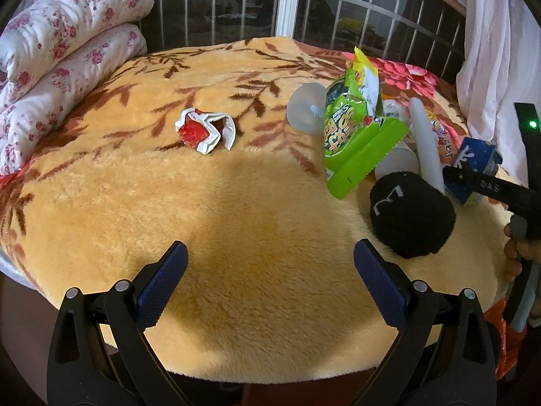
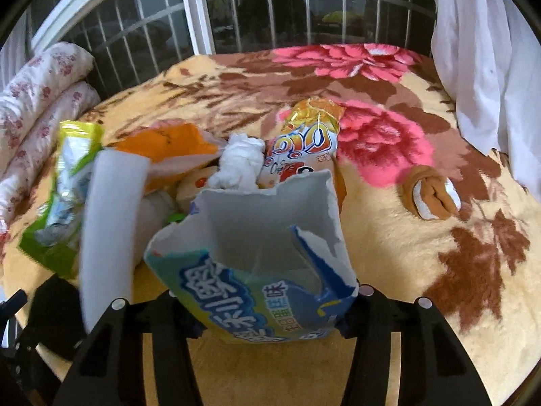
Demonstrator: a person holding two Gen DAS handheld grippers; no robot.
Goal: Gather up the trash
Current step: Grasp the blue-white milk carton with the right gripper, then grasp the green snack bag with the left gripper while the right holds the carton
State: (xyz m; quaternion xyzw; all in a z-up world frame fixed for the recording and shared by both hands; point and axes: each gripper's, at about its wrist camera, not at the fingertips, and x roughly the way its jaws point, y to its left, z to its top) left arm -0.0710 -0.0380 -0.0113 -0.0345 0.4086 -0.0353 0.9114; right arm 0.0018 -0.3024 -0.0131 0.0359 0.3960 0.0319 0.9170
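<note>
At the far left, a rolled quilt with small pink flowers [image 1: 64, 50] lies against the window bars [image 1: 216, 10], on the edge of a bed covered by a yellow plush blanket [image 1: 236, 209] with brown leaves.

The left gripper [image 1: 270, 287] hovers over the near part of this blanket. Its jaws stand wide apart, and between the blue pads [image 1: 159, 291] there is only blanket; it holds nothing.

A little further back lies a crumpled red and white wrapper [image 1: 206, 132], alone and well apart from the other trash.

To the right is the heap. A green snack bag [image 1: 358, 125] leans over a clear plastic lid [image 1: 306, 108], and a black knitted cap [image 1: 410, 216] lies just in front of it. A white foam strip [image 2: 111, 233] stands beside the green bag. Behind it are an orange packet [image 2: 307, 142] and a ball of white tissue [image 2: 240, 162].

The right gripper [image 2: 267, 308] is at the near side of the heap. A torn blue and white carton [image 2: 257, 264] sits between its jaws, which are partly closed and meet the carton's two sides; the fingers are mostly hidden behind it, so it seems gripped.

Further right, a rolled brown and white sock [image 2: 431, 193] lies alone near a pink flower of the blanket. A white curtain [image 2: 480, 61] hangs at the far right.
</note>
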